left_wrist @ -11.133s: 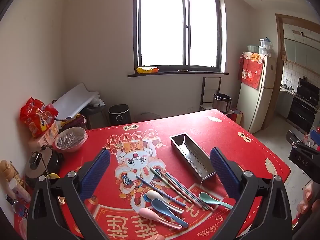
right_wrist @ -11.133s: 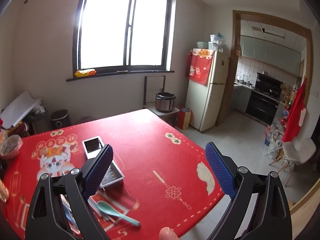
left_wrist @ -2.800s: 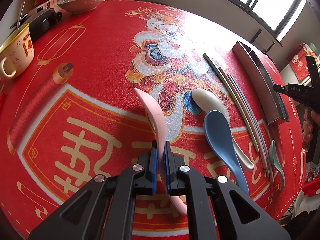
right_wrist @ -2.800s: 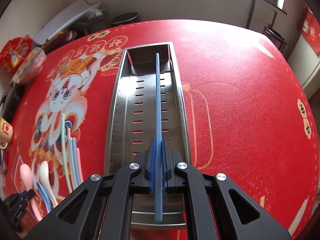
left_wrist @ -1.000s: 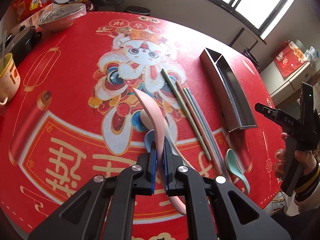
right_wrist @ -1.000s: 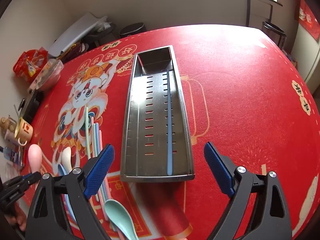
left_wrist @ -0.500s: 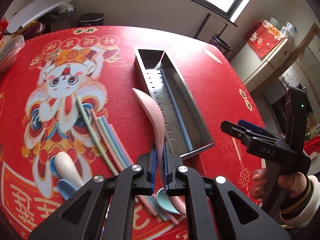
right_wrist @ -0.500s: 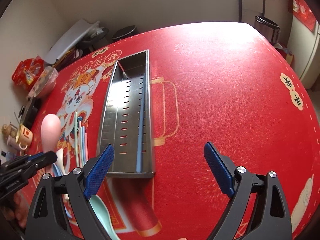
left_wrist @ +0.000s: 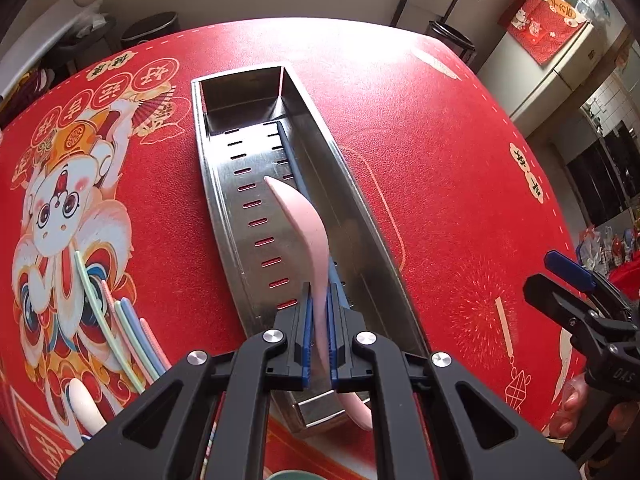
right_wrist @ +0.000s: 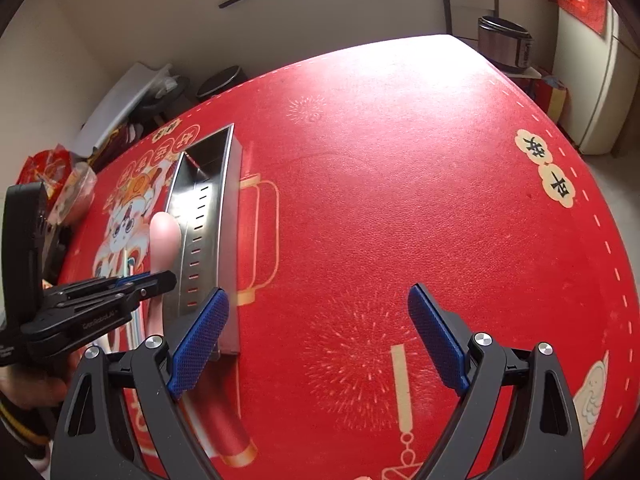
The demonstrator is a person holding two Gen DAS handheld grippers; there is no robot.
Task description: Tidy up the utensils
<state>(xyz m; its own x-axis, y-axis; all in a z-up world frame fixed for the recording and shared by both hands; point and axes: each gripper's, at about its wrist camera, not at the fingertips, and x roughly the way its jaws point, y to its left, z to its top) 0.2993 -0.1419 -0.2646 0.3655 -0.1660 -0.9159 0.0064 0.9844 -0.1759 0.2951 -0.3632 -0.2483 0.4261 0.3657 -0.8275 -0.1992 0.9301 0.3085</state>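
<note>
Left tool (left_wrist: pixel 319 334) clamped on pink spoon (left_wrist: pixel 306 232) over steel tray (left_wrist: pixel 240 152), right tool (right_wrist: pixel 318 344) spread wide above red tabletop (right_wrist: pixel 400 184)

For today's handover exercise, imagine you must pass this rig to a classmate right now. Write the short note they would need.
Left gripper: shut on the pink spoon, held over the metal tray.
Right gripper: open, holding nothing, over bare red tablecloth right of the tray.
Done: one blue chopstick lies in the tray.
Left: release the pink spoon into the tray, then fetch the chopsticks and white spoon on the cloth left of the tray.
</note>
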